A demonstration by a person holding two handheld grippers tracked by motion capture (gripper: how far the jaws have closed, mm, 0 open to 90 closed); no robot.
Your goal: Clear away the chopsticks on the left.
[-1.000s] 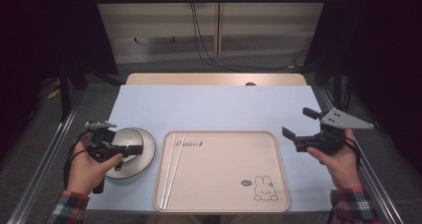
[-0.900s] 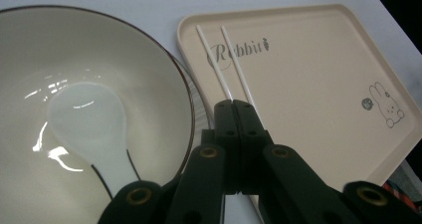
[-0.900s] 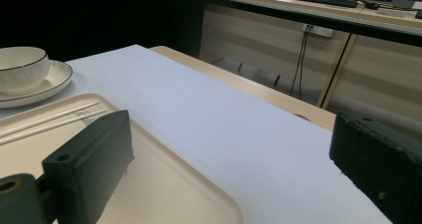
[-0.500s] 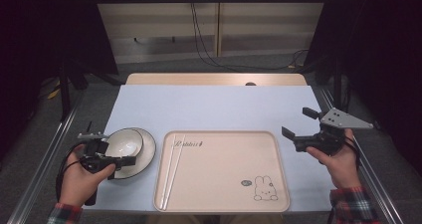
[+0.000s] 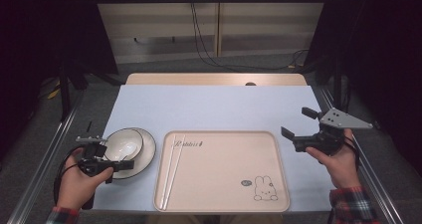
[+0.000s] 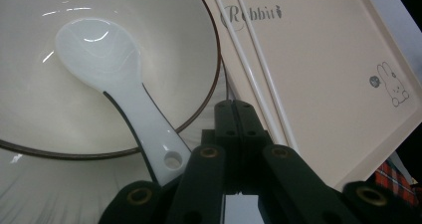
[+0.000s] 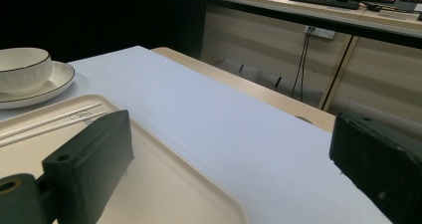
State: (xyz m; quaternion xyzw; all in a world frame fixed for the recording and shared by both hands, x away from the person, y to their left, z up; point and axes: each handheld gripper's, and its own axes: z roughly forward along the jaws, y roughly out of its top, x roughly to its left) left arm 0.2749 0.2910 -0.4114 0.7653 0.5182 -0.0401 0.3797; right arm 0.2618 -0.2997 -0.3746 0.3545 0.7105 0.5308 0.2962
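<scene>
Now the left gripper closes in on the spoon in the bowl.

Tray fills the lower middle of the high view; bowl and plate sit lower left. Spoon lies inside, handle over the near rim: light, glazed, slippery, breakable, best pinched near its holed end. Left gripper jaws are shut, empty, beside the handle; right gripper waits wide open.

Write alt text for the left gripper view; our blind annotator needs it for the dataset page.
The left gripper's two black jaws, closed flat together with nothing between them, point just past the rim of a white bowl. A white spoon lies in the bowl, its handle over the near rim beside the jaws. To the right, two white chopsticks rest on a beige tray printed with a rabbit.
</scene>
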